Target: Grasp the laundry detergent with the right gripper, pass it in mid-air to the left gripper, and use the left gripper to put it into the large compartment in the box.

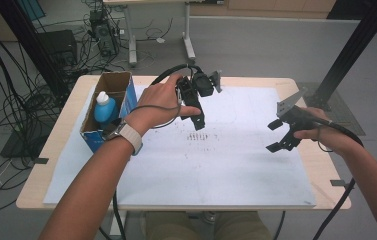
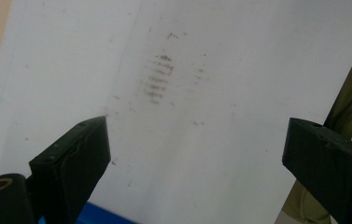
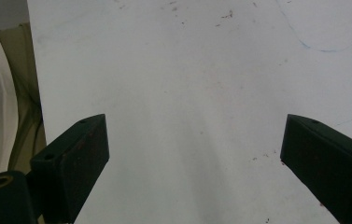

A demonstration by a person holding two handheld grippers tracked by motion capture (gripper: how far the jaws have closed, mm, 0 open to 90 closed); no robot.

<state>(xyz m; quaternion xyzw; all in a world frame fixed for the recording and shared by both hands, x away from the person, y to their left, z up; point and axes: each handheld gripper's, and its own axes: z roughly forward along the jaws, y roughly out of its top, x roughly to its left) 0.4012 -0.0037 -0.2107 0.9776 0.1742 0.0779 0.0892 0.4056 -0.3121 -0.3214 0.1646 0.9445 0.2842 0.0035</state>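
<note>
Left gripper: held wide, nothing gripped, above white sheet.
Right gripper: held wide, nothing gripped.
Box: 1 blue bottle inside.

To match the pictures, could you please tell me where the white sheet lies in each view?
High view: white sheet covers most of the table.
Left gripper view: sheet beyond the left tongs, smudges upper centre.
Right gripper view: sheet beyond the right tongs.
Shared landmark: olive trousers at the sheet's near edge.
</note>
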